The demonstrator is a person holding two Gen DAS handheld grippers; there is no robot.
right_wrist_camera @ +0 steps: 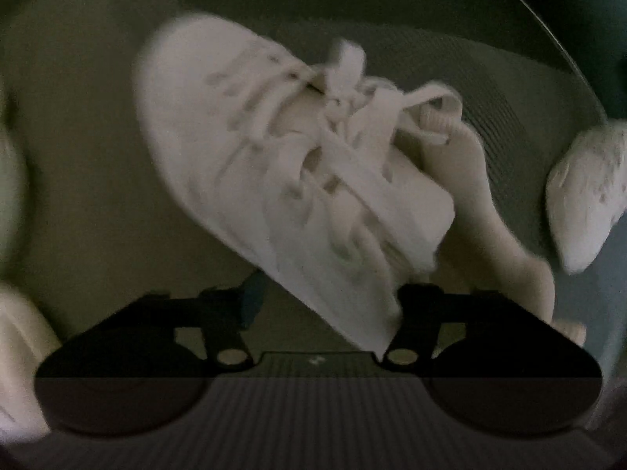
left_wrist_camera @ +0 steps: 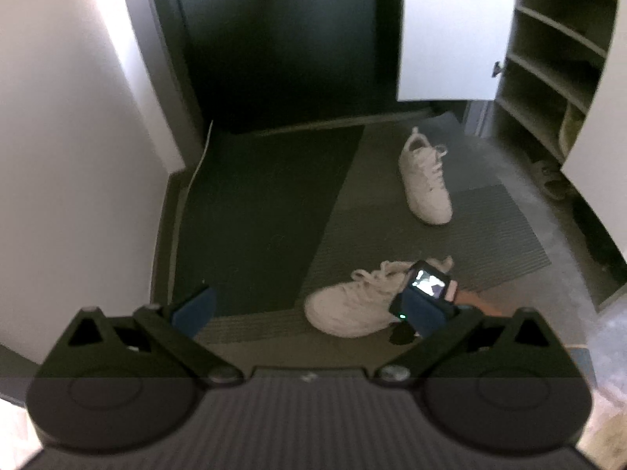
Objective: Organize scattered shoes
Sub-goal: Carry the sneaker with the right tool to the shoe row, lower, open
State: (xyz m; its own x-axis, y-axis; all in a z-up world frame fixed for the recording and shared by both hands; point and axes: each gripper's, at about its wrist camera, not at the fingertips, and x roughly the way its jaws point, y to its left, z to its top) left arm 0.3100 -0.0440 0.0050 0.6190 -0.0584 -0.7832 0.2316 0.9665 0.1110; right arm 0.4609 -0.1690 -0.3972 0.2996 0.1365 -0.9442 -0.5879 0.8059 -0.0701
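The right gripper (right_wrist_camera: pixel 325 305) is clamping the near white lace-up sneaker (right_wrist_camera: pixel 290 164) on the grey ribbed mat (left_wrist_camera: pixel 490 227), the left gripper (left_wrist_camera: pixel 313 309) is hanging open, and lifting toward the far-right shelf rack (left_wrist_camera: pixel 556 78) seems next.

I'm looking into a home entryway: dark door (left_wrist_camera: pixel 274 39) at the far end, ribbed mat (left_wrist_camera: pixel 392 211) on the floor, open shoe cabinet (left_wrist_camera: pixel 556 58) on the right, white sneakers (left_wrist_camera: pixel 425 180) scattered.
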